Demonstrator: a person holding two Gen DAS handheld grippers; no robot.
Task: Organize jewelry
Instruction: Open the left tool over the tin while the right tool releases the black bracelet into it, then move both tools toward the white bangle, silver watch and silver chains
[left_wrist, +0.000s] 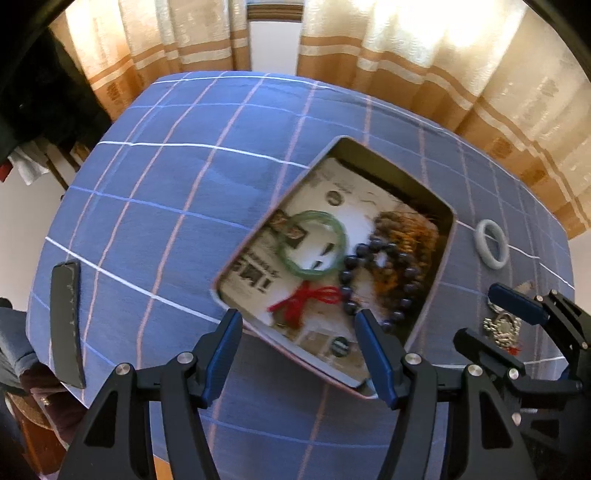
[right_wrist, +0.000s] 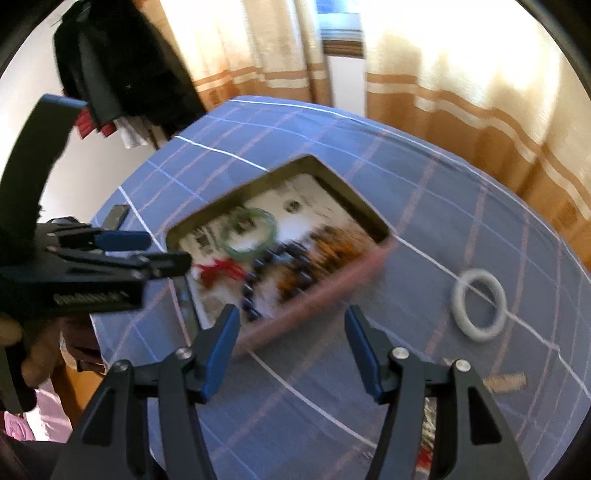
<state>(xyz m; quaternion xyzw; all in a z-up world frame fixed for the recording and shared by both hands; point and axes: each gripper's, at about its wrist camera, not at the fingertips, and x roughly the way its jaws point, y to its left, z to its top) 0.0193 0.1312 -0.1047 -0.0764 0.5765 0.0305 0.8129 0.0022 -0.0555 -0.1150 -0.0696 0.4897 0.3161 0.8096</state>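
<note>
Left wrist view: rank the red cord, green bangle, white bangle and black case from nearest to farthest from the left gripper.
From the left gripper:
1. Red cord, in the tin, just ahead between the fingers.
2. Green bangle, in the tin, further ahead.
3. Black case on the cloth, left, and white bangle on the cloth, right: too close to call.
</note>
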